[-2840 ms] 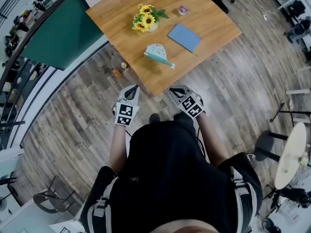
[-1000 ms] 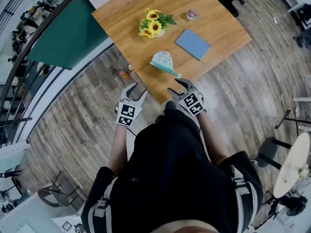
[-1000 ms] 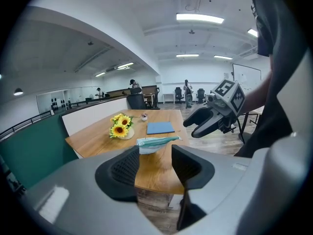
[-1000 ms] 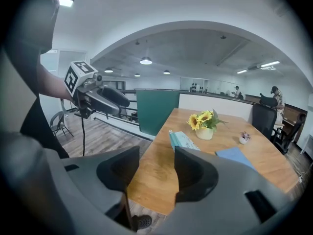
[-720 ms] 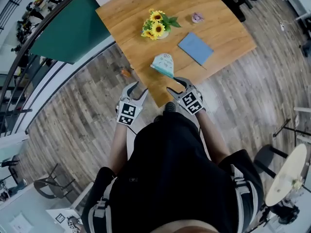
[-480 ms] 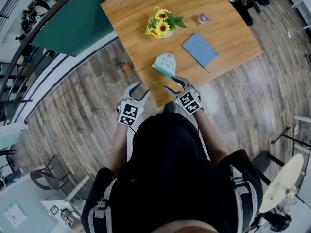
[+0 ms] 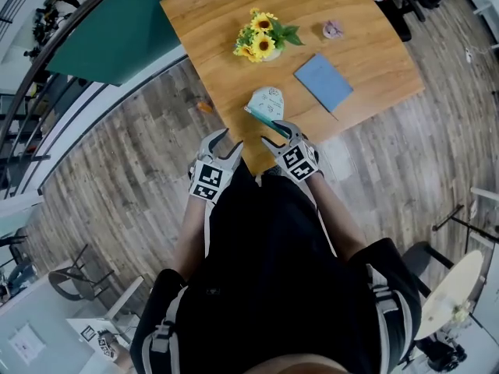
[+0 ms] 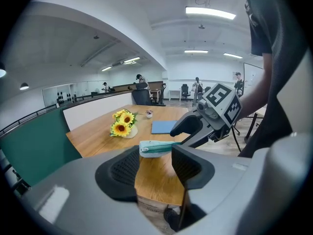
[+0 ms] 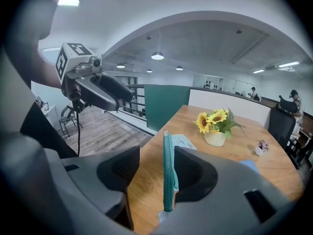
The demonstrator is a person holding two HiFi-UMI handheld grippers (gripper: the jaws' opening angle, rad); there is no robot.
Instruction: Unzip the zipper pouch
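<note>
A pale mint zipper pouch [image 7: 265,103] with a teal zipper lies near the corner of the wooden table [image 7: 226,6]. My right gripper [image 7: 274,133] is open right at its near end. In the right gripper view the teal zipper edge [image 9: 167,173] stands upright in the gap of that gripper [image 9: 156,168], close to the right-hand finger. My left gripper [image 7: 226,140] is open at the table's corner, short of the pouch. Seen from the left gripper [image 8: 154,163], the pouch [image 8: 155,147] lies beyond its jaws, with the right gripper [image 8: 194,127] beside it.
A pot of sunflowers [image 7: 263,40] stands behind the pouch. A blue notebook [image 7: 323,82] lies to the right and a small purple item [image 7: 333,29] further back. A green panel [image 7: 101,29] and a railing run along the table's left. The floor is wood planks.
The person has stepped up to the table. Both grippers have moved forward to its corner, and the right one now has the pouch's zipper edge between its jaws.
</note>
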